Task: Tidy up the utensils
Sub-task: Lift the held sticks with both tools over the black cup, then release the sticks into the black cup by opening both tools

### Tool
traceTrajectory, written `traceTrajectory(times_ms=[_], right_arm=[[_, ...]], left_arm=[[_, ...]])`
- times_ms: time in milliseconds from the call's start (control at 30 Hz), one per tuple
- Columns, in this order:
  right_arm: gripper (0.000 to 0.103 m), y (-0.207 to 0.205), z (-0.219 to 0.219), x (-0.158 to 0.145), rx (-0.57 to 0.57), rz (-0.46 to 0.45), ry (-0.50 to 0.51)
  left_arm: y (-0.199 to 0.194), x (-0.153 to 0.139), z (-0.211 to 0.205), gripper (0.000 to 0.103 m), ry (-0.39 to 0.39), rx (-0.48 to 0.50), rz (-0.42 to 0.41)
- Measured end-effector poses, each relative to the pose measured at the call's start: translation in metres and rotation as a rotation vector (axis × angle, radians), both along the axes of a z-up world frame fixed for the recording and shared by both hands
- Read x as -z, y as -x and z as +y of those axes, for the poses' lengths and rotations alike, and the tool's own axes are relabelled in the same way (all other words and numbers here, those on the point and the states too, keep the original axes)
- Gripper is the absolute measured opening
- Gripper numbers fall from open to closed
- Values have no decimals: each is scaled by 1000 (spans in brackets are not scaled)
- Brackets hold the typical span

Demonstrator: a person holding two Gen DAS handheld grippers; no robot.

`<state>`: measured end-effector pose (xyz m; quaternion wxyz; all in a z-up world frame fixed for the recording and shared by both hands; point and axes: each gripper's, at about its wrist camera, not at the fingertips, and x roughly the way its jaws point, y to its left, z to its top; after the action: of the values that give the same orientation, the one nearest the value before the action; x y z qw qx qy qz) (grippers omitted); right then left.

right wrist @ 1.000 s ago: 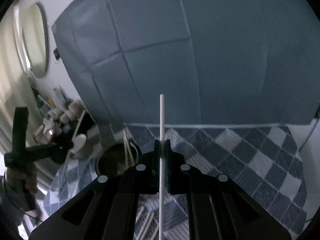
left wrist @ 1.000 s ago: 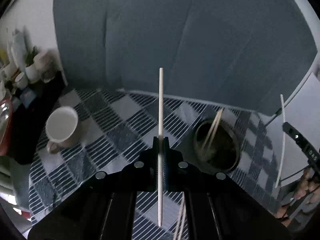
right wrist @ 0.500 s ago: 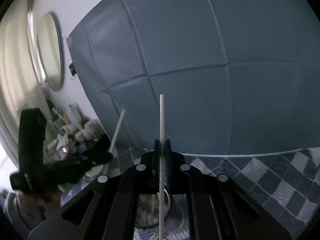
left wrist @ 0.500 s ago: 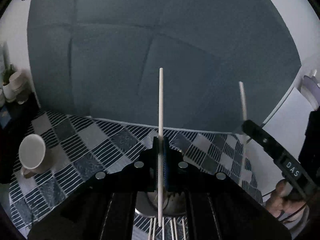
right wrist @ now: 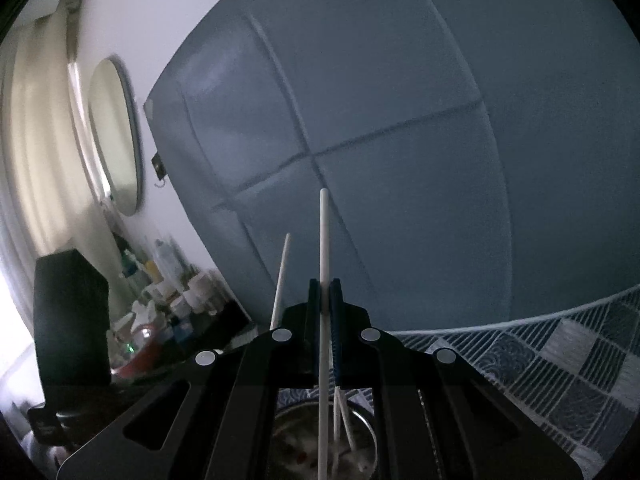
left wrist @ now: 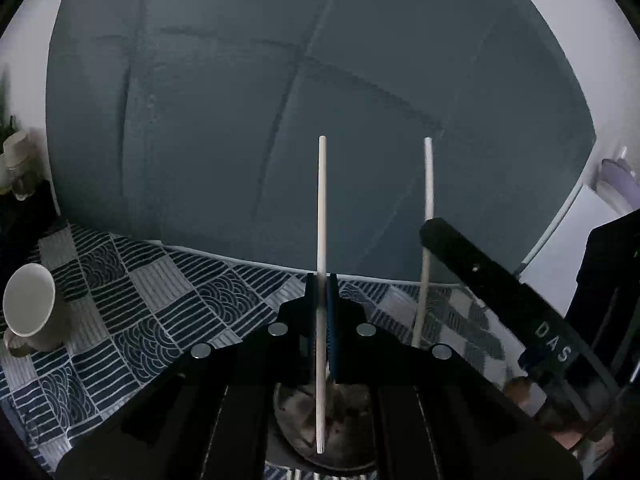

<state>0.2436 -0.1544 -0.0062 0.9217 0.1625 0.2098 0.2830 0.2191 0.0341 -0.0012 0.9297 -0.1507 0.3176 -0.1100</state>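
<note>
Nearest in the left wrist view, the left hand-held gripper (left wrist: pixel 322 308) is clenched on a thin, pale wooden chopstick (left wrist: pixel 321 240), gripped near its middle and standing nearly upright. Its lower tip hangs over the mouth of a dark round metal container (left wrist: pixel 348 440) sitting just below the fingers on the bench.

In the right wrist view, the right hand-held gripper (right wrist: pixel 324 312) is likewise clenched on a second pale chopstick (right wrist: pixel 323 248), its lower end pointing into the same container (right wrist: pixel 360 432), where a few more pale sticks (right wrist: pixel 344 420) already lean.

Each gripper shows in the other's view, close alongside.

Beyond the container stretches a navy-and-white patchwork cloth (left wrist: pixel 132 312) covering the bench, with a white ceramic mug (left wrist: pixel 30 308) well off to the left. Behind hangs a grey-blue fabric backdrop (left wrist: pixel 280 120).

Both chopsticks look ready to be dropped in. The risks, as I judge them: the two grippers are crowded over one small opening and could knock together; a stick let go off-centre could strike the rim and bounce onto the cloth; one landing hard could jostle the leaning sticks.
</note>
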Motion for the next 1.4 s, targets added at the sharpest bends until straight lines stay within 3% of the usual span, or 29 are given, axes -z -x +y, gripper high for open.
traceTrajectory(times_ms=[67, 200, 333, 567, 767, 933, 1033, 1100, 1233, 1300, 1400], right_arm=[[5, 2, 1, 10, -4, 4, 0], [5, 7, 4, 30, -3, 27, 34], [5, 13, 2, 41, 0, 43, 52], [5, 29, -1, 51, 0, 55, 88], [7, 42, 2, 52, 1, 56, 137], [9, 51, 1, 43, 52, 22, 185], [9, 53, -3, 37, 72, 21, 184], [35, 56, -8, 32, 95, 20, 181], [56, 61, -15, 24, 124, 9, 173], [73, 63, -19, 20, 146, 5, 166], [85, 66, -23, 17, 170, 16, 163]], left_arm=[[3, 7, 1, 5, 14, 0, -17], [19, 14, -3, 5, -23, -16, -96], [26, 22, -6, 5, -49, -17, -123], [41, 30, -5, 5, -37, -11, -127], [59, 36, -11, 5, -78, 7, -121], [66, 32, -12, 28, -113, -8, -118], [69, 26, -6, 46, -105, -46, -128], [72, 21, -1, 59, -105, -74, -143], [79, 13, 5, 79, -141, -100, -163], [82, 10, 9, 91, -146, -107, -164], [84, 9, 14, 97, -152, -104, -160]])
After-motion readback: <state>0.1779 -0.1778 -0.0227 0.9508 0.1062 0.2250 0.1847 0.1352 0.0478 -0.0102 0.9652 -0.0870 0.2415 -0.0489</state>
